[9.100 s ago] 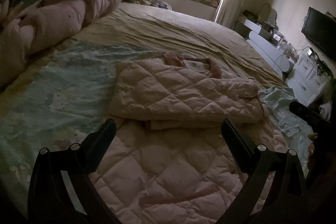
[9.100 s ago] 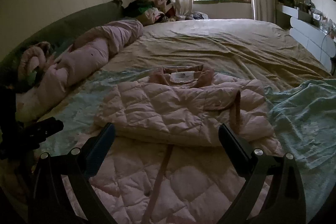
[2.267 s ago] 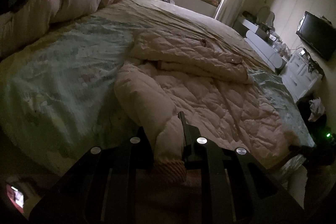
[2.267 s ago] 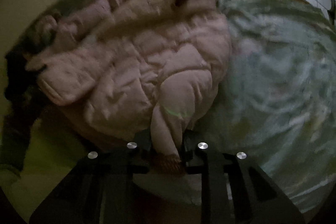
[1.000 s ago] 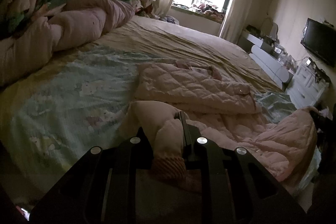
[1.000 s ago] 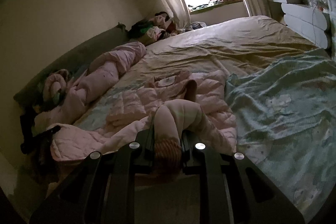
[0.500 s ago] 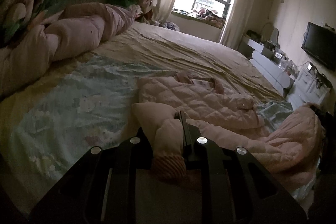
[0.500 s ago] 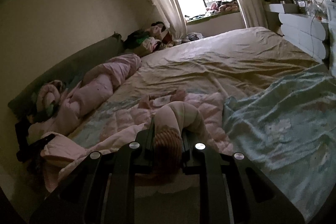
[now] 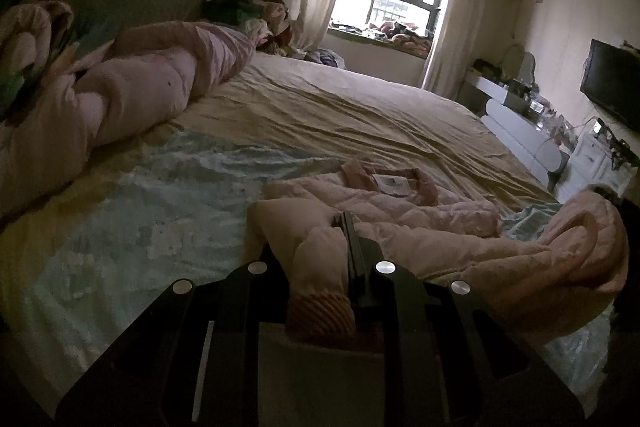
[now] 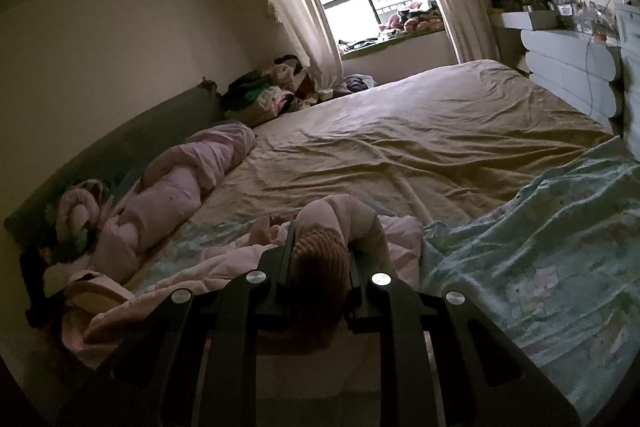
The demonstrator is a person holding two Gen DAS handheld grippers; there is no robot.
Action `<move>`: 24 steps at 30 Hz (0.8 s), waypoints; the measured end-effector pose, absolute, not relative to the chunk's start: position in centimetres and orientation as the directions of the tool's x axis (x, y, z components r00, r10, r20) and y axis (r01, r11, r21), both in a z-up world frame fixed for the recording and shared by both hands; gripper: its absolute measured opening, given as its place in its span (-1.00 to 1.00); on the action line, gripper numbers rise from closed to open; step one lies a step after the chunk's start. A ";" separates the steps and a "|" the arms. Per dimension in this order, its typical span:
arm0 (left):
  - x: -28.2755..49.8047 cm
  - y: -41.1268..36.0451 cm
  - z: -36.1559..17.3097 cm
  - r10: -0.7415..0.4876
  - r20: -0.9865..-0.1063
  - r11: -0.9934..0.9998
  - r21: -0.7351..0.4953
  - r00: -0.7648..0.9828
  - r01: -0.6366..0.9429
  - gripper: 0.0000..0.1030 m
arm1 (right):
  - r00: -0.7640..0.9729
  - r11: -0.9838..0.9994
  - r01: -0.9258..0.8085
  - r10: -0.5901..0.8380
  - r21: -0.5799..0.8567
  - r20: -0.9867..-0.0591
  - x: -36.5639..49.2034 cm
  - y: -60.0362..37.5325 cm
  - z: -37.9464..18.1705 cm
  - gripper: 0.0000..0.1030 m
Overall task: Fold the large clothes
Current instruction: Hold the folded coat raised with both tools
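Left tongs (image 9: pixel 320 259) clenched on a ribbed cuff of the pale pink quilted puffer coat (image 9: pixel 400 203), right tongs (image 10: pixel 320 259) clamped on the other ribbed cuff, both lifted off the wide bed with tan sheet and pale blue patterned blanket (image 9: pixel 360 119). The collar end lies flat, sleeves apparently folded in; the lower half probably remains to be laid over.

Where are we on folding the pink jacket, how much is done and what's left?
Done: the pink quilted jacket lies flat on the bed, collar up. In hand: the left gripper is shut on one sleeve's ribbed cuff, the right gripper on the other cuff, both sleeves lifted off the bed. Left: lay the sleeves across the body, then fold the body; no finished fold shows yet.
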State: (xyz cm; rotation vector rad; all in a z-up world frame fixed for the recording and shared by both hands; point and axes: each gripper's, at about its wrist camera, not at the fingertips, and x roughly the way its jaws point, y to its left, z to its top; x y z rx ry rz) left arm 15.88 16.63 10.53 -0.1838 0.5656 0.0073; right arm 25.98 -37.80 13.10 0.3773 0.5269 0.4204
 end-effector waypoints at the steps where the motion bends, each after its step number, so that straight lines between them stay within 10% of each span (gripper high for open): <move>1: 16.3 16.6 10.6 -0.041 -0.531 0.984 -0.170 0.846 -0.059 -0.78 | 0.784 0.849 -0.282 0.472 0.446 -0.403 26.5 -37.8 13.2 -0.68; 24: 23.8 17.2 10.2 0.026 -0.527 0.986 -0.126 0.849 -0.108 -0.77 | 0.771 0.893 -0.190 0.393 0.408 -0.501 36.9 -36.1 12.4 -0.68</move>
